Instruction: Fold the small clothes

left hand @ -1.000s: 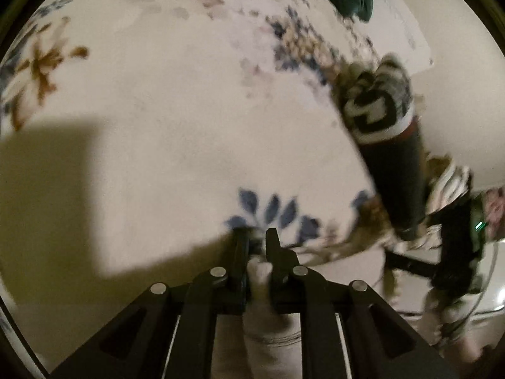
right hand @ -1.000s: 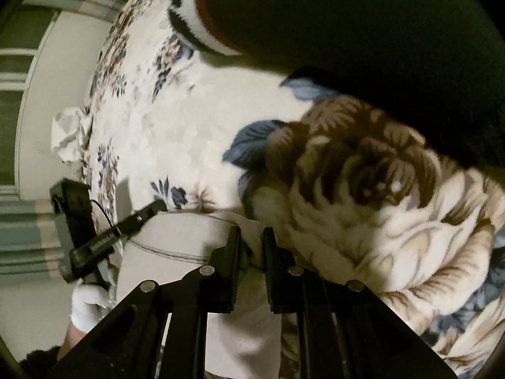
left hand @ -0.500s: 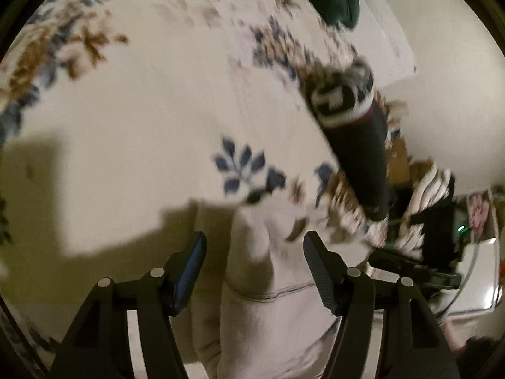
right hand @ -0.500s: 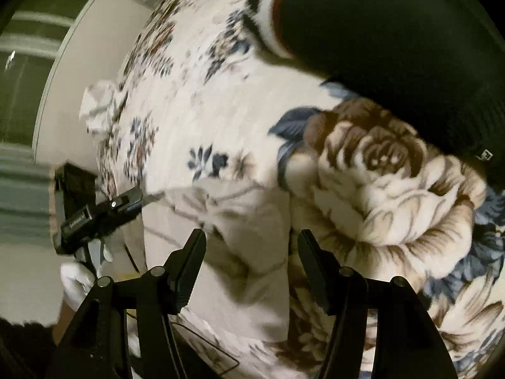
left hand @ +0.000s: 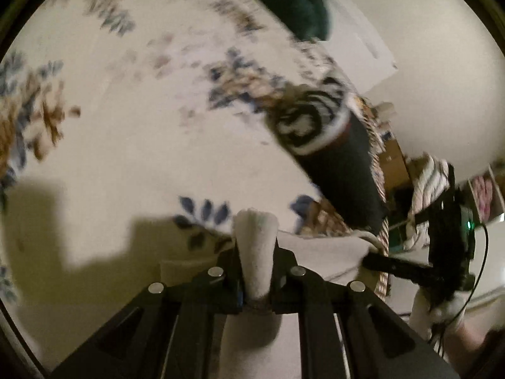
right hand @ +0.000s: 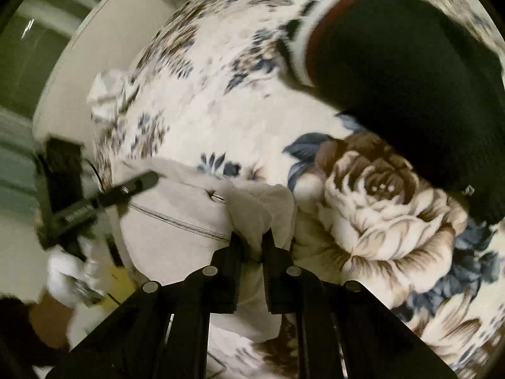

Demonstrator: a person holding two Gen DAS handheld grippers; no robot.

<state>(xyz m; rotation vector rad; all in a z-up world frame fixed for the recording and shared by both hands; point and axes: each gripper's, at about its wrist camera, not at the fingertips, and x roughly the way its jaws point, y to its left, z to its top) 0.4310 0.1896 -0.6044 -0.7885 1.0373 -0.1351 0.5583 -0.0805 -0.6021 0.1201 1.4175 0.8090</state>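
Cream knit, a small garment [right hand: 176,221], now sits pinched in both claws, where half a second ago both stood wide open above it. The left gripper [left hand: 256,271] is closed on a bunched tuft that pokes up between its fingers; the right gripper [right hand: 252,246] is clamped on a fold just ahead of it. The floral blanket [left hand: 132,145] lies beneath, a dark sock [left hand: 337,164] well off to the left claw's right. A fresh two-corner grip likely means another fold starts.
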